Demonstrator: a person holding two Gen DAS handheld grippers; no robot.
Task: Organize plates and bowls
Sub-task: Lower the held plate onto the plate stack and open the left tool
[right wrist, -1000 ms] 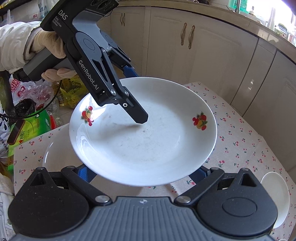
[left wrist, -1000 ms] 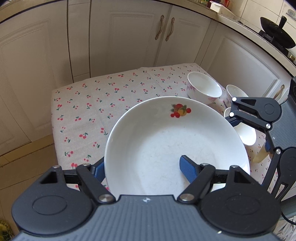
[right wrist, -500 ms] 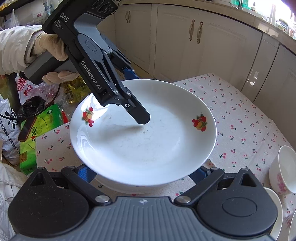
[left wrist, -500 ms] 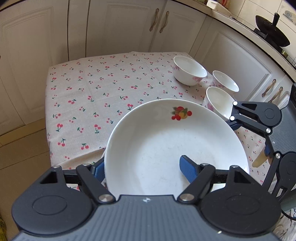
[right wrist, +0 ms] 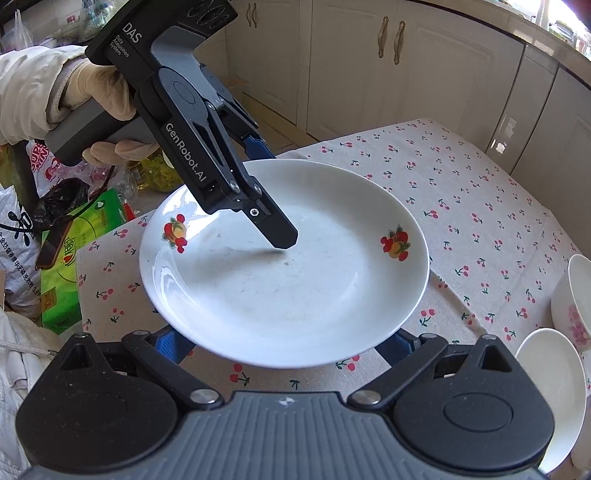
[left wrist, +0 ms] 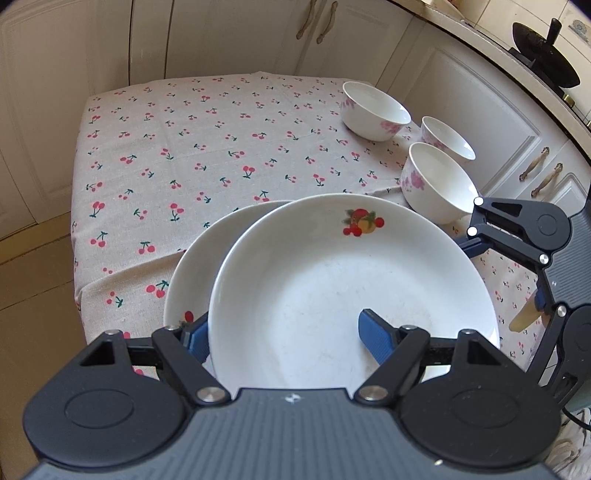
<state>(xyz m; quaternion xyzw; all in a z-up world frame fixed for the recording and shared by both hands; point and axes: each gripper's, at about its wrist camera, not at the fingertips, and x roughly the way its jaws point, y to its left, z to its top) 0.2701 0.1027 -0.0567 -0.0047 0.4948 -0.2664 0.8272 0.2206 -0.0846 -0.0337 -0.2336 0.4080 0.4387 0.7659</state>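
A white plate with fruit prints [left wrist: 332, 288] is gripped at its near rim by my left gripper [left wrist: 284, 332], one finger inside, one under. It hangs low over a second white plate [left wrist: 199, 266] on the cherry tablecloth [left wrist: 184, 147], offset to its right. In the right wrist view the held plate [right wrist: 295, 280] hides the lower one; the left gripper [right wrist: 273, 225] bites its far rim. My right gripper [right wrist: 284, 343] is open, its fingers spread beneath the plate's near edge. Three white bowls with pink flowers [left wrist: 373, 110] [left wrist: 447, 140] [left wrist: 436, 184] stand at the right.
White cabinets [left wrist: 221, 33] surround the table. A black wok [left wrist: 543, 62] sits on the counter at far right. Bags and a green box [right wrist: 62, 280] lie on the floor beyond the table's left edge. Two bowls [right wrist: 554, 395] [right wrist: 576, 299] stand right of the right gripper.
The held plate has come down toward the table. The lower plate now shows under its left side, and the bowls have come fully into view.
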